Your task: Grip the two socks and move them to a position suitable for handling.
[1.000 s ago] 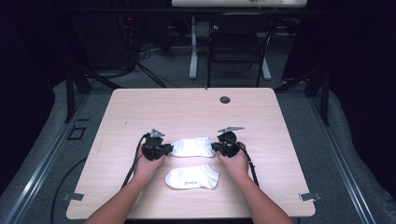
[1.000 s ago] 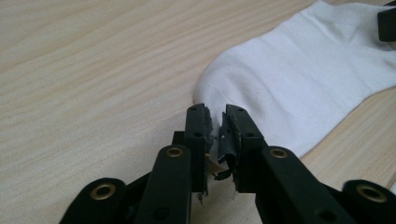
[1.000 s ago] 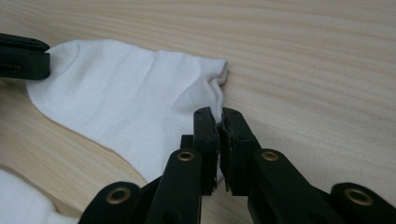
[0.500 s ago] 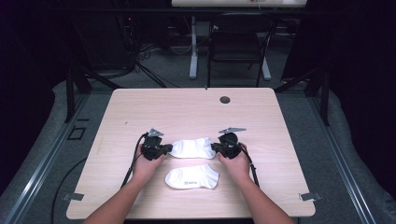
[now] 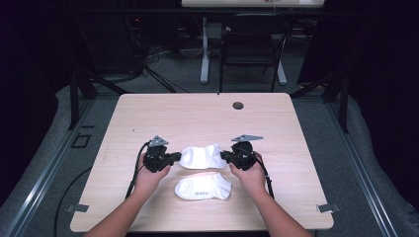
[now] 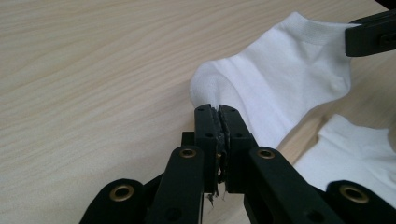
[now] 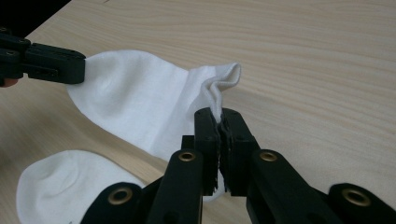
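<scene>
Two white ankle socks are on the pale wooden table [image 5: 148,118]. The far sock [image 5: 200,156] hangs stretched between both grippers, a little above the wood. My left gripper [image 5: 177,158] is shut on its rounded toe end [image 6: 205,88], jaws pressed together at the tip [image 6: 217,112]. The right gripper [image 5: 223,155] is shut on the folded cuff [image 7: 219,88], pinched between its jaws [image 7: 218,116]. Each gripper view shows the other gripper's black jaw clamped on the sock's far end [image 6: 371,37] [image 7: 56,63]. The near sock [image 5: 203,186] lies flat below them, by the person's hands.
A dark round grommet [image 5: 238,105] sits near the table's far edge. Behind the table stand a black chair [image 5: 252,44] and a white post [image 5: 204,49] on grey floor. Bare wood stretches beyond the socks and on both sides.
Both grippers have risen slightly with the far sock held between them. The near sock has stayed where it lay.
</scene>
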Action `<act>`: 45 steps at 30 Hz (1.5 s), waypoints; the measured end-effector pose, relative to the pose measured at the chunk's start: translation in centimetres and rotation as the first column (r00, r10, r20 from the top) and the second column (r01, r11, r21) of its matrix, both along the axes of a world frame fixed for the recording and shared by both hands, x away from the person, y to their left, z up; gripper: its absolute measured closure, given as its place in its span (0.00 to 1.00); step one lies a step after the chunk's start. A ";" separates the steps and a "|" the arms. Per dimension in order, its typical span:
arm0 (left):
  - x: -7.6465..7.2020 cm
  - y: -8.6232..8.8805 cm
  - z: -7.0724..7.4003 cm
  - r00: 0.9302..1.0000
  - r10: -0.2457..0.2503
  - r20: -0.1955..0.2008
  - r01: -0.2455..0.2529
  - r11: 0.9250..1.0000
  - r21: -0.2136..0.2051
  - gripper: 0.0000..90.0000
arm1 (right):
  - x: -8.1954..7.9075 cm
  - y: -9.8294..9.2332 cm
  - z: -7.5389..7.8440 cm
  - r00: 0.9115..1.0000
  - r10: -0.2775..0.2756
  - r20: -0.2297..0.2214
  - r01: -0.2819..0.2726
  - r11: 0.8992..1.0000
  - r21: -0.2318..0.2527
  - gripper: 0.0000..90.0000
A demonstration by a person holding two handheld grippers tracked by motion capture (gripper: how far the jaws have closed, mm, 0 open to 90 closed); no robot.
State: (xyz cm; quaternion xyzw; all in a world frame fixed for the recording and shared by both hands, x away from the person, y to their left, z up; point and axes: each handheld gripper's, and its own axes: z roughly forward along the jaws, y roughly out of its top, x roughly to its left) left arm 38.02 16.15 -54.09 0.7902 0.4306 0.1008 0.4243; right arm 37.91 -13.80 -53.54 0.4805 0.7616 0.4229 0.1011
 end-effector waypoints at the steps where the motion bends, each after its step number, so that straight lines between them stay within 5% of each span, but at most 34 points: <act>1: 0.0 0.0 0.0 1.000 0.000 0.000 0.000 1.000 0.000 0.97 | 0.0 0.0 0.0 1.000 0.000 0.000 0.000 1.000 0.000 0.96; 30: -6.7 1.2 0.7 0.997 -0.077 -0.016 0.076 0.995 -0.059 0.97 | -6.2 -0.3 1.1 0.996 0.092 -0.003 -0.091 0.995 0.030 0.96; 45: -8.3 1.1 -0.2 0.995 -0.093 -0.039 0.091 0.994 -0.065 0.97 | -8.1 -1.0 0.7 0.995 0.098 -0.031 -0.097 0.995 0.025 0.96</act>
